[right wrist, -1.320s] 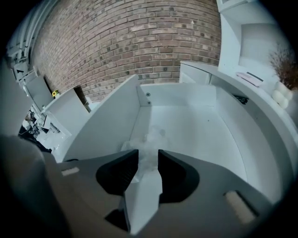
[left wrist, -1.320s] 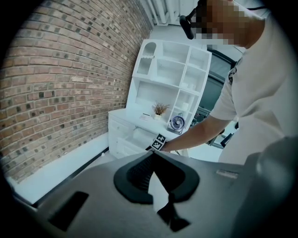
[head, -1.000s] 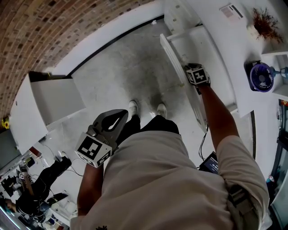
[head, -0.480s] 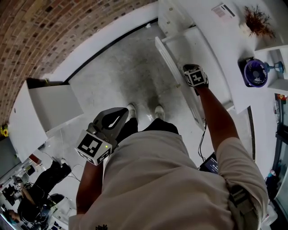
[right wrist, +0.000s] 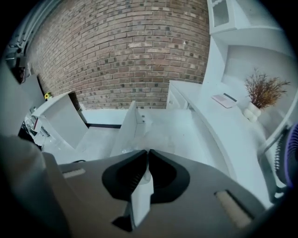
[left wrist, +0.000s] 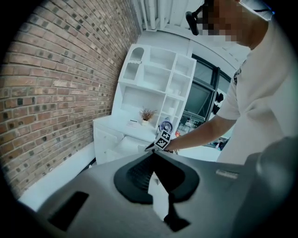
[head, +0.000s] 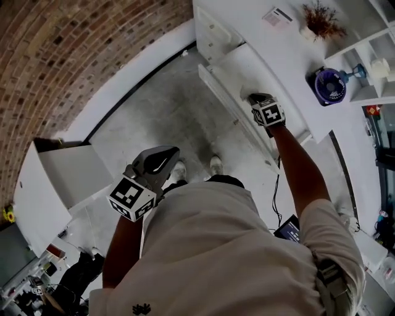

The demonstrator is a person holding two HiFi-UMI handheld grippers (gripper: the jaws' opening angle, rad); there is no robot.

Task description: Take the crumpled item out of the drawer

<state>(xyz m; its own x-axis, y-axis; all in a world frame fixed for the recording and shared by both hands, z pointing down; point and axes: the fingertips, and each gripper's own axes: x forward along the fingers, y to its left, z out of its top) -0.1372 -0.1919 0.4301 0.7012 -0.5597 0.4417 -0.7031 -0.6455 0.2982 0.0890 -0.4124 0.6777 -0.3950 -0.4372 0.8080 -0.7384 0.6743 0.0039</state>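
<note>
While its jaws are closing, the right gripper (right wrist: 148, 151) is held down into the open white drawer (right wrist: 125, 130). Only a thin slit can be seen between the jaws, and a pale bit of the crumpled item (right wrist: 145, 138) seems to be pinched there. That see-through item is only faintly seen, on the drawer floor right at the jaw tips. The drawer is pulled out from a white cabinet (head: 213, 31), which is set close to a brick wall (head: 74, 55). On top of the cabinet, a dried plant (head: 318, 18) and a blue fan (head: 327, 86) can be seen. The left gripper (head: 162, 159) is held by the person's waist, well apart from the drawer. Its jaws are pressed together and nothing is held between them.
</note>
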